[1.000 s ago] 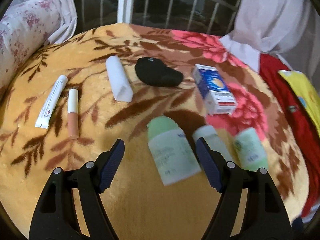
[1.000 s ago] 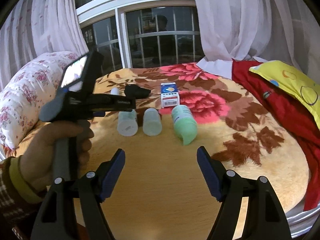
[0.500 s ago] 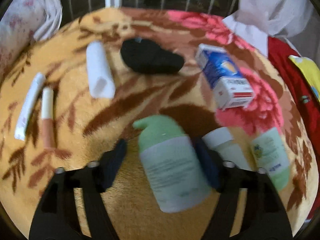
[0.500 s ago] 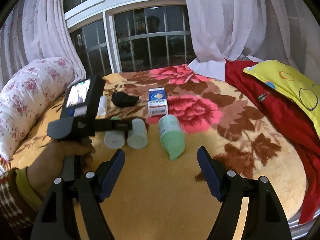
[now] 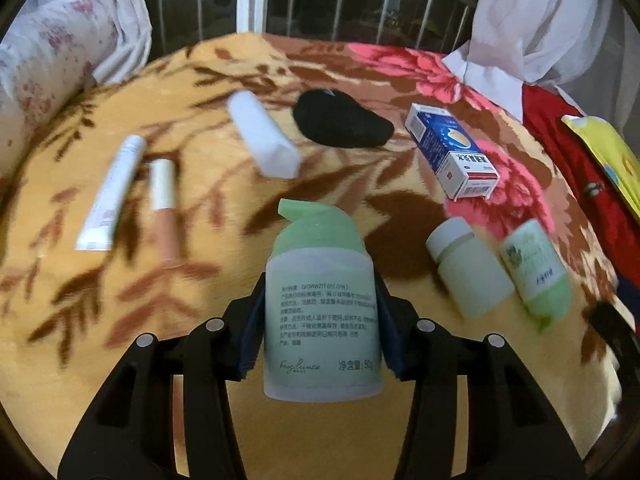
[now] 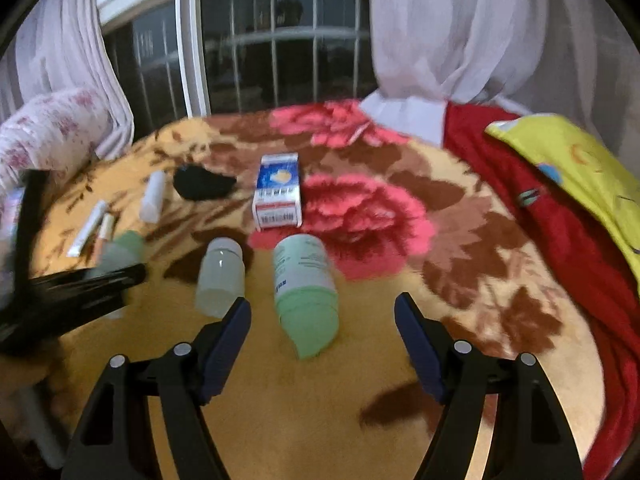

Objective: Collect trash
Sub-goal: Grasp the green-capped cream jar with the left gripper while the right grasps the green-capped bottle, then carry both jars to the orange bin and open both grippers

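Left hand-held gripper (image 5: pixel 318 328), lower centre of the left wrist view – jaws just closed in, blue pads pressed on both sides of the green-capped pump bottle (image 5: pixel 320 312), cap pointing away. Right hand-held gripper (image 6: pixel 322 336), lower centre of the right wrist view – jaws wide, nothing between the pads; just beyond, a green bottle (image 6: pixel 306 288) and a white bottle (image 6: pixel 220 276) lying on the floral blanket (image 6: pixel 460 240). Farther, at centre: blue-and-white carton (image 6: pixel 278 196), black object (image 6: pixel 202 182)
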